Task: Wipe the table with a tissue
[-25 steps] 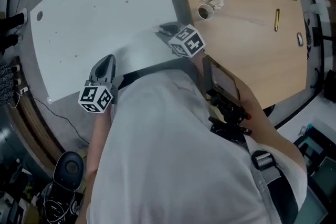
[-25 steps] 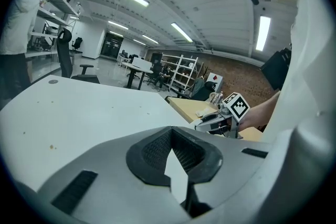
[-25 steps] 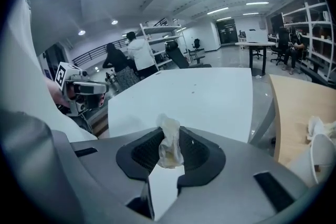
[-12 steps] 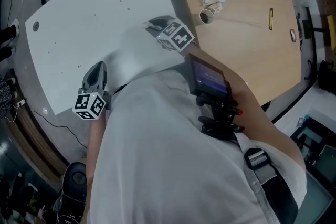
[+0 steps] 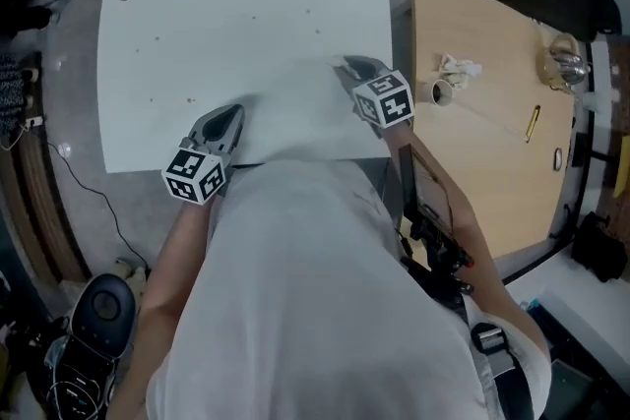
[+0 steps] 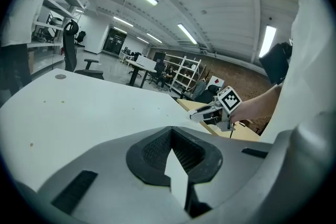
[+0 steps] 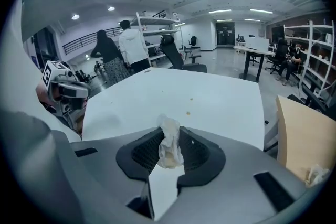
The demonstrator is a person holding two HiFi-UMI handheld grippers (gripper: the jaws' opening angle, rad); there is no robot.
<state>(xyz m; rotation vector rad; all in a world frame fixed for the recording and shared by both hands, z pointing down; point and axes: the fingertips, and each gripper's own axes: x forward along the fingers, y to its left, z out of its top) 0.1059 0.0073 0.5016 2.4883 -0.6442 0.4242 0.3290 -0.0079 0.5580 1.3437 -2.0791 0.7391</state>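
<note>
Head view: white bench (image 5: 197, 15) dotted with small brown spots. Left gripper (image 5: 234, 111) and right gripper (image 5: 346, 65) over its near edge, well apart. Wooden bench (image 5: 492, 182) at right, carrying a crumpled wad (image 5: 459, 67) beside a small cup (image 5: 440, 92), plus a pen (image 5: 532, 121).

Left gripper view: jaws closed tip to tip, nothing between, above the white bench. Right gripper seen off to the right.

Right gripper view: clenched on the tissue (image 7: 169, 147), crumpled and standing up between the pads. Possibly just clear of the white bench, hard to tell. Brown spots just beyond it.
</note>
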